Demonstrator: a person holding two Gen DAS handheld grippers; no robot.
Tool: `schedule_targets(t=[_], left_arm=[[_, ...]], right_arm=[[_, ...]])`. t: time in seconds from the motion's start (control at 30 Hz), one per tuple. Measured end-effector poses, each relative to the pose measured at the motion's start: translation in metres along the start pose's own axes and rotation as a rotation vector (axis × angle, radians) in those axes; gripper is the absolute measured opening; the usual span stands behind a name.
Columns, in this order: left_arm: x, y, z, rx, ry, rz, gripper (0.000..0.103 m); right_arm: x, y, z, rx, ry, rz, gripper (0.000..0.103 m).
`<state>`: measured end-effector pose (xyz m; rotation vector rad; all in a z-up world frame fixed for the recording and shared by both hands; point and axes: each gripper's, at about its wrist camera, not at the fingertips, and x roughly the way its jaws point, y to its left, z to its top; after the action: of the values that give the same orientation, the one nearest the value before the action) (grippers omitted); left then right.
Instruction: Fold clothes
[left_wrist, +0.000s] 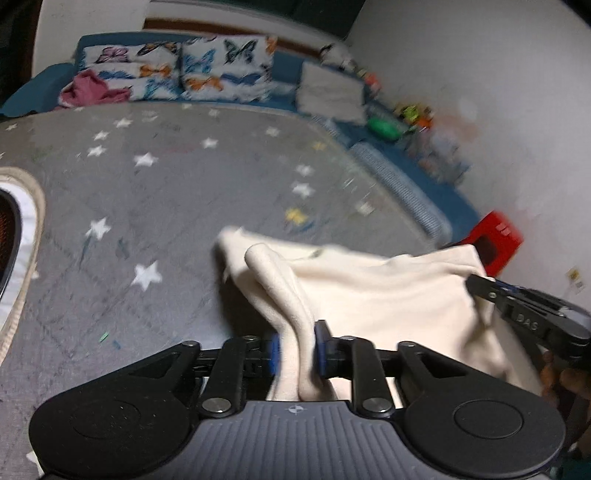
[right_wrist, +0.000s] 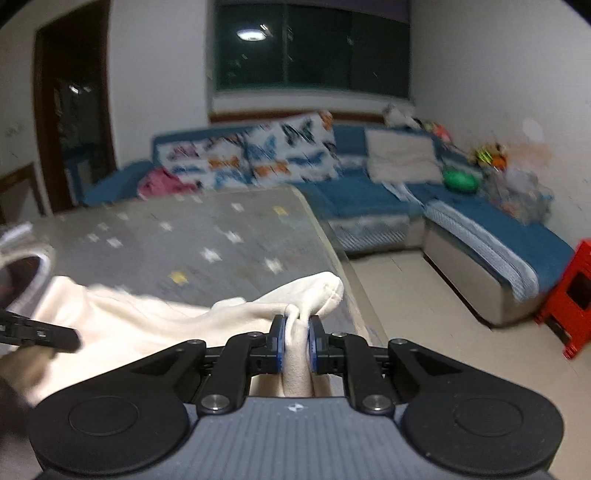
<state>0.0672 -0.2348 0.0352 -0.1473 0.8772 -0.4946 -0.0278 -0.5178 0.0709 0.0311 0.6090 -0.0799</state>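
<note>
Mid-fold: you have the cream garment (left_wrist: 388, 295) pinched at two points and lifted, its slack trailing onto the grey star-print bench (left_wrist: 147, 192).

- Left tongs (left_wrist: 297, 352): narrow, blue pads (left_wrist: 320, 350) pressing on a bunched ridge of the cloth that runs between them.
- Right tongs (right_wrist: 297, 343): nearly closed, clamped on a thin fold near a rounded end of the garment (right_wrist: 325, 291), close to the bench's right edge.
- Each tong shows in the other's view, near but apart, cloth spanning between them.

Next move, by my reading: carry both held points across together and lay them flat on the bench, keeping the span taut so no crease forms. Both views are blurred; cloth edges are uncertain. Watch the right end: it sits near the drop-off.
</note>
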Motion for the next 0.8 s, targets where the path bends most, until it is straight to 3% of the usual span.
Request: schedule_targets(t=[0.07,0.13,0.3,0.5,0.57,0.8], left_arm=[[0.006,0.002,-0.003,0.016,0.016,0.04,0.04],[-0.001,0.003,0.0,0.044,0.001,0.049,0.04],[-0.015,-0.004,0.012,0.118,-0.072,0.12,0.039],[0.0,-0.027,0.021,0.182,-0.044,0.011,0.036],[0.01,-0.034,0.02,0.206,-0.018,-0.025,0.033],[0.044,-0.037,0.028,0.216,0.01,-0.025,0.03]], right_arm=[[0.011,-0.004,-0.009,0.012,0.035,-0.015,0.016],[0.02,-0.007,-0.016,0.024,0.062,-0.028,0.017],[0.008,-0.004,-0.004,0.029,0.0,-0.015,0.019],[0.019,0.019,0.003,0.02,0.041,0.139,0.019],[0.027,0.026,0.002,0.008,0.059,0.155,0.019],[0.047,0.036,-0.001,-0.013,0.086,0.146,0.021]])
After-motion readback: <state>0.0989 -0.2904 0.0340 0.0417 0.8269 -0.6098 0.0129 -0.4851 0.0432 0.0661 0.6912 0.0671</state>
